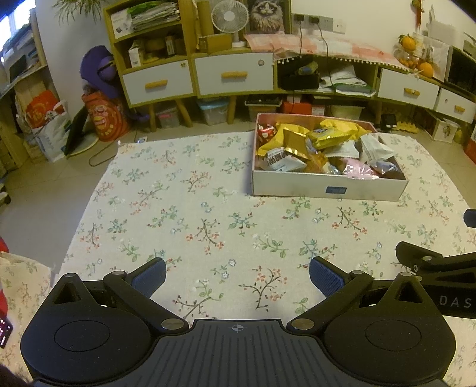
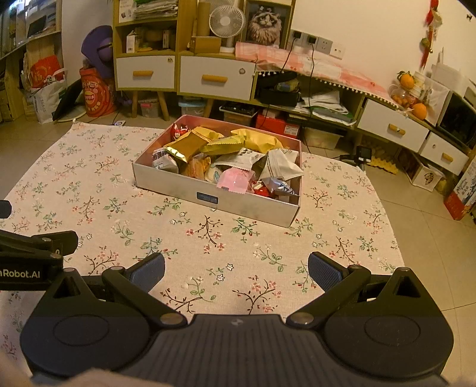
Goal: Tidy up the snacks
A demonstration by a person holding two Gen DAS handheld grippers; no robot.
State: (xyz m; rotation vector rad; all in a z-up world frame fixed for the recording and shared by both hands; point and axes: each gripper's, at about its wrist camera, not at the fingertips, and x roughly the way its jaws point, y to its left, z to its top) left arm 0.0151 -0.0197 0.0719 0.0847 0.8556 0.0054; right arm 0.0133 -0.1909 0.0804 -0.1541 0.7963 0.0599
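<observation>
On the floral cloth (image 1: 208, 208), toward the far side, sits the box (image 1: 327, 189) stuffed with snacks (image 1: 315, 148). In the left wrist view it's far and right of center; in the right wrist view the same box (image 2: 238, 205) sits closer to the middle, turned at an angle. Packets are heaped in there every which way: a gold pouch (image 2: 186, 146), yellow bags at the far end, a pink packet (image 2: 235, 178) near the front wall, a couple of white wrappers on the right side.

Left claw (image 1: 237, 277) is spread wide, nothing between the fingers (image 1: 150, 275), hanging over bare cloth near the camera. Right claw (image 2: 236, 272) same deal: spread wide, empty, over the cloth on the near side of the box and well apart from it. Each claw pokes into the edge of the other's view, so they're side by side.

Behind the cloth there's a yellow cabinet (image 2: 214, 77) with white drawers, a fan (image 2: 226, 20) on top, a cat picture (image 2: 264, 22) next to it, and oranges (image 2: 419, 110) off to the far right.
</observation>
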